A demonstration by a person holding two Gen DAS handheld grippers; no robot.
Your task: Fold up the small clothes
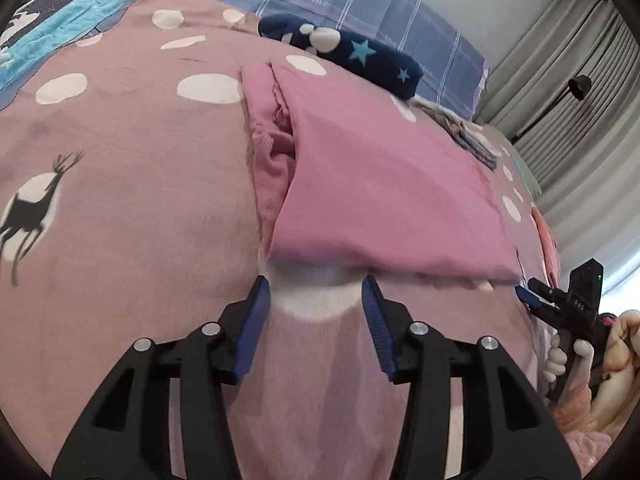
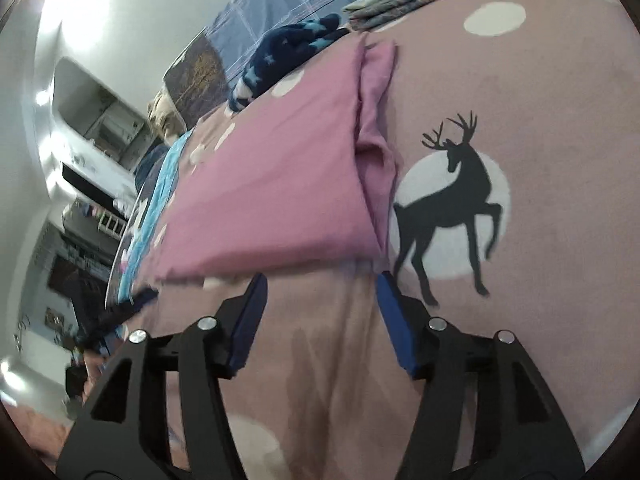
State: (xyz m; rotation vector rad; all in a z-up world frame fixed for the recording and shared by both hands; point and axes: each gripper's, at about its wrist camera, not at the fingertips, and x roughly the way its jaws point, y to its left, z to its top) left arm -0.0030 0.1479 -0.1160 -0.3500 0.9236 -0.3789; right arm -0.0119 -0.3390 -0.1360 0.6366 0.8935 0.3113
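The folded pink garment [image 1: 372, 184] lies mid-bedspread [image 1: 132, 184], its near edge just beyond both claws. Left gripper [image 1: 316, 300] and right gripper [image 2: 320, 292] stand parted, holding nothing.

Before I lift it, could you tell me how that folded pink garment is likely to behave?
The pink garment looks thin and soft, so it will probably droop and unfold if lifted by one edge. Its bunched layers along one side suggest that the fold could slip open. It seems light; pushed across the bedspread, it may wrinkle rather than slide.
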